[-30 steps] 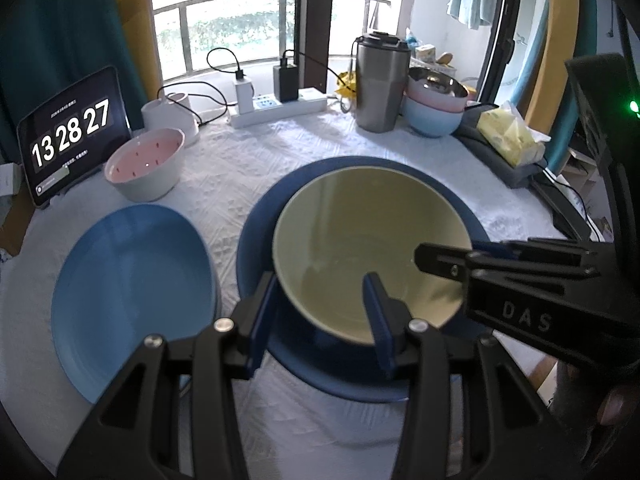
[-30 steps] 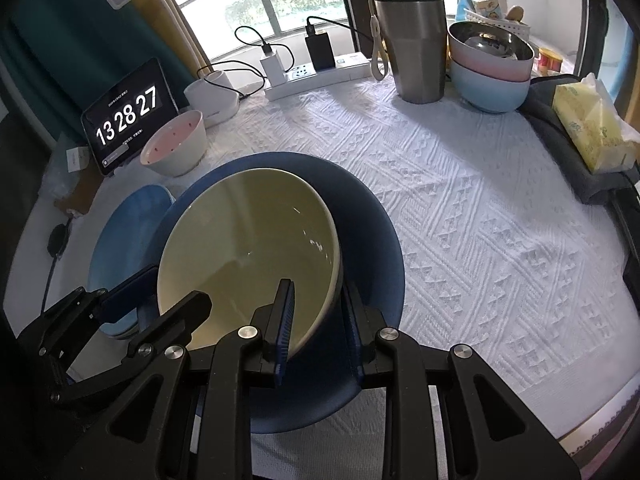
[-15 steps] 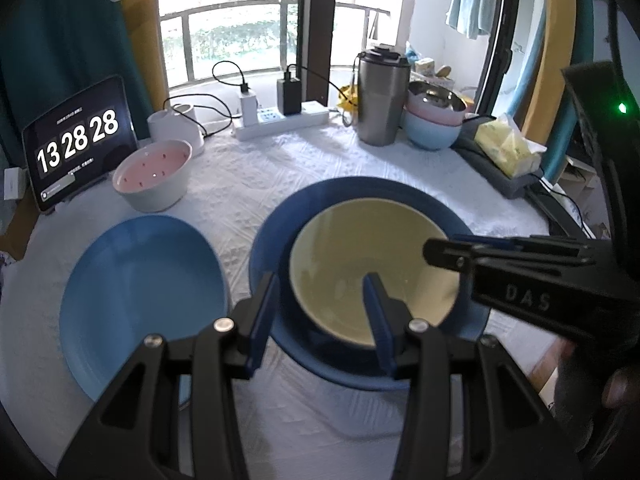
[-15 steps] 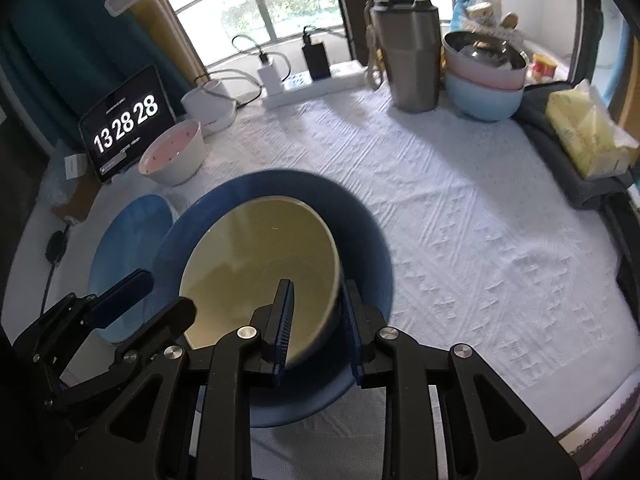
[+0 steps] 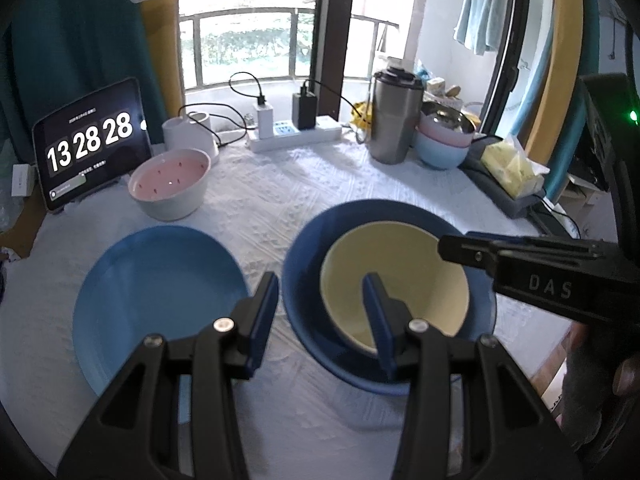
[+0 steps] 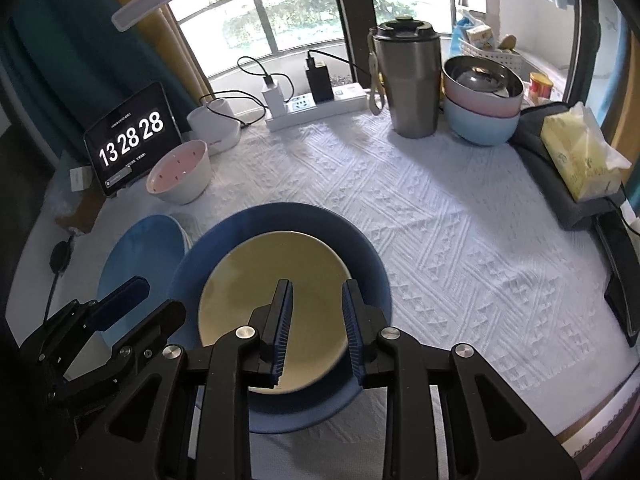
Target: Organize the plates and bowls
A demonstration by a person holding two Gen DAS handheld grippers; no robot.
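Observation:
A pale yellow bowl [image 5: 400,272] [image 6: 248,280] lies flat inside a dark blue plate [image 5: 300,276] [image 6: 360,256] on the white cloth. My right gripper [image 6: 318,320] hovers over the bowl's right side. Its left finger is inside the bowl and its right finger is over the rim. The pads are apart and do not press on the bowl. My left gripper [image 5: 320,316] is open above the plate's left edge, holding nothing. A light blue plate [image 5: 160,292] [image 6: 140,248] lies to the left. Behind it stands a white bowl with a pink inside [image 5: 170,184] [image 6: 180,178].
At the back right, a steel tumbler [image 6: 408,84] stands beside stacked pink and blue bowls [image 6: 480,116]. A tissue pack [image 6: 580,156] lies on a dark case at the right edge. A tablet clock [image 5: 88,144], a white holder and a power strip [image 5: 296,132] with cables line the back.
The yellow bowl was tilted up with its rim pinched in my right gripper; now it rests flat in the dark blue plate. My left gripper has drawn back and up from the bowl.

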